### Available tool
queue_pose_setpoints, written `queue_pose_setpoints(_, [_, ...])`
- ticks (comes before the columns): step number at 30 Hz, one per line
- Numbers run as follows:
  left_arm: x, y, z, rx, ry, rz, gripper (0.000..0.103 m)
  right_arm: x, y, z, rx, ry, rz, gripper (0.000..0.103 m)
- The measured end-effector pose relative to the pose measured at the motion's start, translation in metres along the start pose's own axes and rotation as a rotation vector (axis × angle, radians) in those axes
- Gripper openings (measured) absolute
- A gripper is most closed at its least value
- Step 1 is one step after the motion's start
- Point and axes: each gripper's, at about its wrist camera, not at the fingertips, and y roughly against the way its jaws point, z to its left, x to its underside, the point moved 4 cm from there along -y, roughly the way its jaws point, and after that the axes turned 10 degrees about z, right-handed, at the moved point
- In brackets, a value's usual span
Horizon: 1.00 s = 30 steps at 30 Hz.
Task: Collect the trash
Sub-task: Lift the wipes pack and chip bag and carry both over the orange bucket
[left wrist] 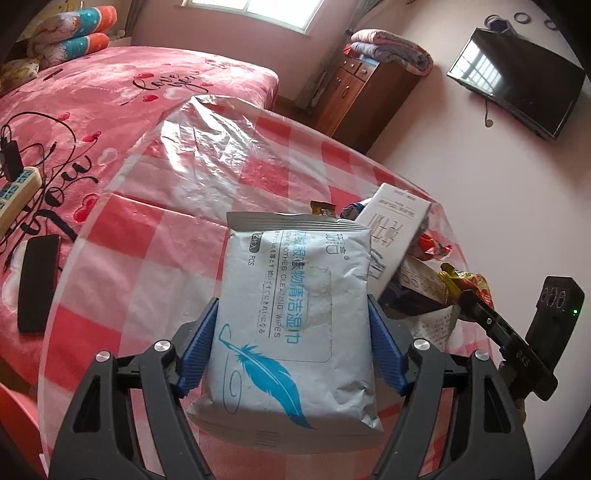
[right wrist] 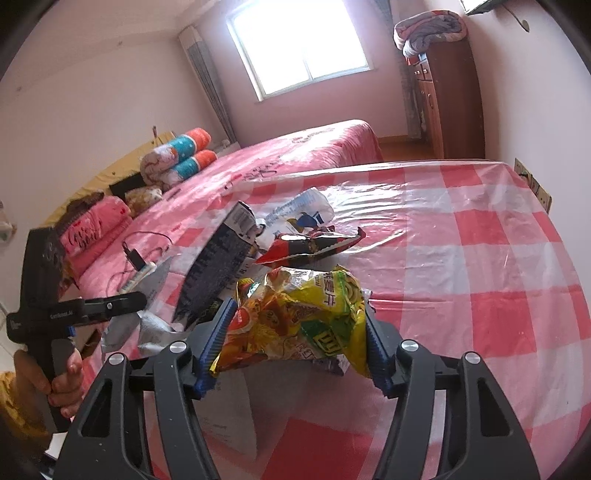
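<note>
Left tool [left wrist: 293, 325]: my blue pads press both long edges of a pale wipes packet [left wrist: 295, 321], gripped at about half width, lifted above the bench and tilted away from me.
Right tool [right wrist: 299, 332]: clamped from both sides on a crumpled yellow snack bag [right wrist: 306, 317], jaws roughly half apart, bag clear of the bench.
Left hand [right wrist: 64, 373]: seen from the right wrist view at the left edge, wrapped round the black handle.
Trash pile: on the bench past both tools lie a white carton [left wrist: 391, 236], a red wrapper [right wrist: 310, 249], a dark box [right wrist: 218, 273] and a white plastic bag [right wrist: 299, 208], all touching or overlapping.
Bench [right wrist: 480, 258]: red-and-white check cloth under a clear, shiny plastic cover, creased and catching window glare.
Bed [left wrist: 110, 92]: just beside the bench, pink cover with black script and hearts; on it a black phone [left wrist: 38, 282], a power strip [left wrist: 16, 192] with cables, and rolled bolster pillows [right wrist: 181, 155] at the head.
Window [right wrist: 299, 44]: bright, on the far wall, with a curtain to its left.
Cabinet [right wrist: 450, 99]: brown wood against the wall, a folded quilt [right wrist: 428, 29] on top.
Television [left wrist: 517, 79]: dark screen mounted on the pink wall.
</note>
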Motion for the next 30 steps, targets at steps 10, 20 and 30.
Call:
queue_pose_setpoints(10, [0.026, 0.029, 0.006, 0.025, -0.002, -0.03, 0.075, 0.012, 0.018, 0.0, 0.009, -0.044, -0.023, 0.064])
queue_pose_setpoints(20, [0.058, 0.048, 0.008, 0.052, -0.035, -0.033, 0.075, 0.03, 0.043, 0.019, 0.018, -0.051, -0.045, 0.064])
queue_pose_setpoints(30, [0.089, 0.066, 0.014, 0.058, -0.062, -0.049, 0.076, 0.035, 0.058, 0.051, 0.013, 0.008, -0.049, 0.064])
